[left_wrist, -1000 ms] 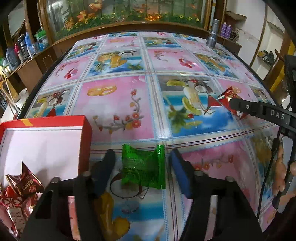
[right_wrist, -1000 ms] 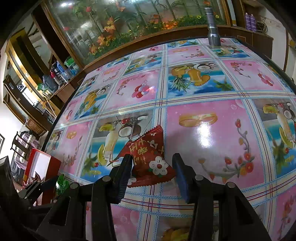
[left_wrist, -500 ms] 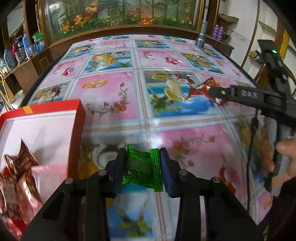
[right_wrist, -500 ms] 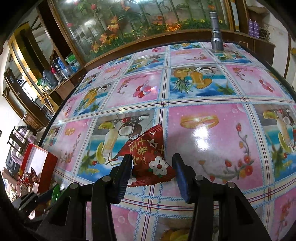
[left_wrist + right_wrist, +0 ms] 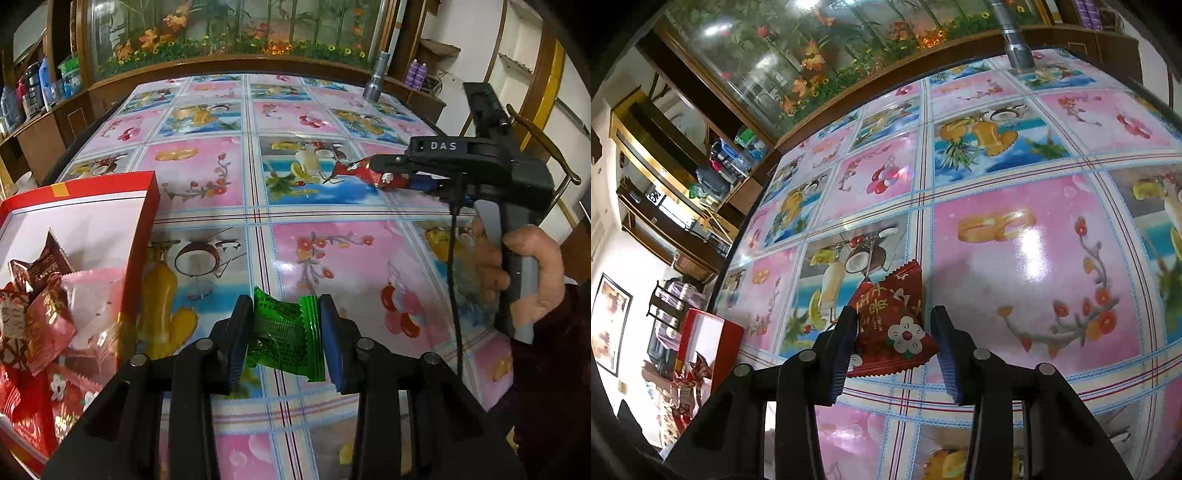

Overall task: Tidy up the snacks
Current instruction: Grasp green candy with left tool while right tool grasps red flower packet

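My left gripper point(image 5: 284, 332) is shut on a green snack packet point(image 5: 286, 336) and holds it above the table, just right of the red box point(image 5: 142, 236). The box has a white inside and holds several red and pink snack packets point(image 5: 44, 306). My right gripper point(image 5: 895, 341) is shut on a red snack packet with a white flower point(image 5: 894, 325), lifted off the table. The right gripper also shows in the left wrist view point(image 5: 391, 173), far right, with the red packet point(image 5: 360, 170) in its fingers. The red box appears in the right wrist view point(image 5: 701, 339) at the far left.
The table carries a glossy pink and blue fruit-print cloth point(image 5: 332, 243). A metal flashlight point(image 5: 376, 80) stands at the far right edge. A wooden ledge with a flower display point(image 5: 229, 33) runs behind the table. Shelves with bottles point(image 5: 33, 88) stand at the left.
My left gripper closed on the green packet and lifted it toward the red box. My right gripper closed on the red packet and raised it off the table.
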A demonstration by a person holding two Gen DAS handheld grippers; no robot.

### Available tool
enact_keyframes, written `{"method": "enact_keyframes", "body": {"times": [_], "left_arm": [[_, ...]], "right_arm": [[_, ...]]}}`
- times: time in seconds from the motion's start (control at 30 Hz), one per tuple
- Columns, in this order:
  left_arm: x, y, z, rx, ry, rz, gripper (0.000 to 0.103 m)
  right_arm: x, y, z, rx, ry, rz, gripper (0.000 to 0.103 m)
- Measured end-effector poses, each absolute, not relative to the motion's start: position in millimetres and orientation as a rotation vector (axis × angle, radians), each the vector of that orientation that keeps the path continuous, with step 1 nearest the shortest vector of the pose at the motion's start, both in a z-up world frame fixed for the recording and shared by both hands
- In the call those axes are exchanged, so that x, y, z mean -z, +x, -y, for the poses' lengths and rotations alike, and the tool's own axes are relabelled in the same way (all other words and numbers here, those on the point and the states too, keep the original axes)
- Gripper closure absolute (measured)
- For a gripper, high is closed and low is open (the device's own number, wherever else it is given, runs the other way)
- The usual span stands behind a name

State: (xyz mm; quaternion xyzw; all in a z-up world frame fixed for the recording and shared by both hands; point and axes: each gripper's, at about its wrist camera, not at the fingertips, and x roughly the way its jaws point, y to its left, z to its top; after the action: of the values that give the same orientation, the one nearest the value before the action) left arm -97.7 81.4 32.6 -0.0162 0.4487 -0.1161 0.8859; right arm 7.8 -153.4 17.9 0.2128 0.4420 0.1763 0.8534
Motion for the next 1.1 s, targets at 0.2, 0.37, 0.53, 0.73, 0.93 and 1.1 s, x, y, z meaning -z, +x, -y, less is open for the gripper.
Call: {"method": "enact_keyframes", "body": {"times": [0.2,0.37,0.53,0.73,0.93,1.1], "left_arm": [[-40,-109,-85,0.251,-0.055,-0.916,0.069],[-39,-111,-88,0.244,-0.061,-0.917,0.069],[-33,-112,-87,0.243,-0.057,-0.928,0.069],[-28,-112,-85,0.246,-0.056,-0.937,0.069],[-25,-113,-82,0.250,-0.052,-0.941,0.069],[-24,-114,-81,0.249,-0.047,-0.942,0.069]], "right_arm": [[-18,6,157,-0.454,0.540,-0.928,0.066],[-22,3,156,-0.438,0.510,-0.913,0.078],[-22,3,156,-0.408,0.499,-0.930,0.067],[-34,-6,141,-0.393,0.395,-0.865,0.041],[-35,-5,124,-0.351,0.325,-0.842,0.030],[-26,-2,110,-0.313,0.244,-0.862,0.031]]}}
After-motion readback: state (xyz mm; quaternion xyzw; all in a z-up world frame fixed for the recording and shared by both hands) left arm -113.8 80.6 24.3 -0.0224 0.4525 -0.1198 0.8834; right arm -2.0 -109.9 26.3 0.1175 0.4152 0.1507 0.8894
